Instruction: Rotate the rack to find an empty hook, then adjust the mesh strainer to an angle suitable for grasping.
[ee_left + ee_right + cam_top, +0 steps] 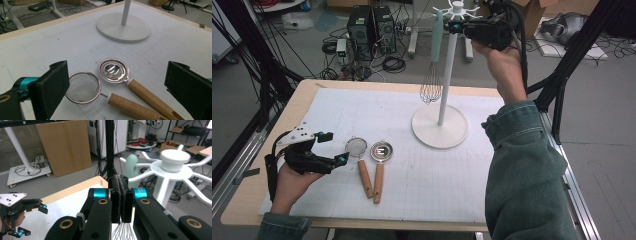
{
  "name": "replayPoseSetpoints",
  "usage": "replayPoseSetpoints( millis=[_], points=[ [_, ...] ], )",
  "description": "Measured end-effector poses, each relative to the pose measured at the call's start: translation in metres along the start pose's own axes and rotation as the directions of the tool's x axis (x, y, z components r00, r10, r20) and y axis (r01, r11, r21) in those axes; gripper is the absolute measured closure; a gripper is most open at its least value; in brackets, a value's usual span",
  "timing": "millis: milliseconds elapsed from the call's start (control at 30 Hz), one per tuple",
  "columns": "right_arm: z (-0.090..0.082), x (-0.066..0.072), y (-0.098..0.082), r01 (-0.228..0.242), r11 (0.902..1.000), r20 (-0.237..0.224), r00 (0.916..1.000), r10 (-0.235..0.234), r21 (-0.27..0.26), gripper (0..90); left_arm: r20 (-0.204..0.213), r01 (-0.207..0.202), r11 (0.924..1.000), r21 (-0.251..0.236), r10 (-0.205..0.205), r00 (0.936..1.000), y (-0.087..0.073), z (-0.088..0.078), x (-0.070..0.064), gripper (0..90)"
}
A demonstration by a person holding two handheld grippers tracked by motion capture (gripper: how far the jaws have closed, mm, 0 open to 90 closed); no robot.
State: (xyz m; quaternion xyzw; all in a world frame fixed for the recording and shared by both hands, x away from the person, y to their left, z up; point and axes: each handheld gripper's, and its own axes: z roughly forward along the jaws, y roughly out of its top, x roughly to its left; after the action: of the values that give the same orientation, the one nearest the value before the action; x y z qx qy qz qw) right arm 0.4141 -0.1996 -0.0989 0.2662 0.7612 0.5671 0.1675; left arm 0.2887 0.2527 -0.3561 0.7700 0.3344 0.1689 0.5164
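Observation:
A white hanging stand [446,80] rises from a round base at the back of the mat, and a whisk [437,30] with a mint handle hangs from one of its top arms. My right gripper [453,27] is up at the stand's top, just right of the whisk handle. In the right gripper view its jaws [120,182] are shut together with nothing between them, and the whisk handle [131,166] is just behind. My left gripper [335,148] rests open at the left of the mat, beside a small mesh strainer [83,87] and a round metal spoon [113,70], both with wooden handles.
A white gridded mat [422,195] covers the wooden table. The stand's base [123,31] lies beyond the two utensils. Black frame poles, cables, computer towers and cardboard boxes stand on the floor around the table.

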Motion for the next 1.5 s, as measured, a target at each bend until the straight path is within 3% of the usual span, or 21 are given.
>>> replayPoseSetpoints(
  millis=[233,367,667,867,1000,1500],
  points=[
    [-0.003,0.004,-0.005,0.003,0.9999,-0.016,0.9999,-0.004,-0.014,88.8,-0.005,0.000,1.0000,0.001,0.000,1.0000,0.000,-0.001,0.000,6.2],
    [-0.008,0.005,-0.012,-0.004,0.9999,-0.031,0.9995,0.003,-0.016,82.2,0.000,-0.003,1.0000,0.005,0.003,1.0000,0.000,0.000,0.002,6.2],
    [-0.010,0.007,-0.036,-0.045,0.9987,-0.043,0.9981,0.044,-0.022,56.0,0.005,0.014,0.9998,0.015,-0.014,0.9999,-0.003,0.001,0.005,6.2],
    [-0.002,0.013,-0.061,-0.051,0.9986,-0.047,0.9975,0.052,0.008,40.4,0.007,0.014,0.9996,0.025,-0.015,0.9999,-0.005,0.003,0.007,6.2],
    [0.004,0.018,-0.081,-0.059,0.9979,-0.056,0.9966,0.061,0.027,35.2,0.011,0.013,0.9994,0.031,-0.014,0.9998,-0.005,0.003,0.007,6.2],
    [0.019,0.038,-0.153,-0.067,0.9917,-0.074,0.9945,0.075,0.110,26.1,0.019,0.007,0.9985,0.054,-0.008,0.9998,-0.008,0.005,0.009,16.2]
  ],
)
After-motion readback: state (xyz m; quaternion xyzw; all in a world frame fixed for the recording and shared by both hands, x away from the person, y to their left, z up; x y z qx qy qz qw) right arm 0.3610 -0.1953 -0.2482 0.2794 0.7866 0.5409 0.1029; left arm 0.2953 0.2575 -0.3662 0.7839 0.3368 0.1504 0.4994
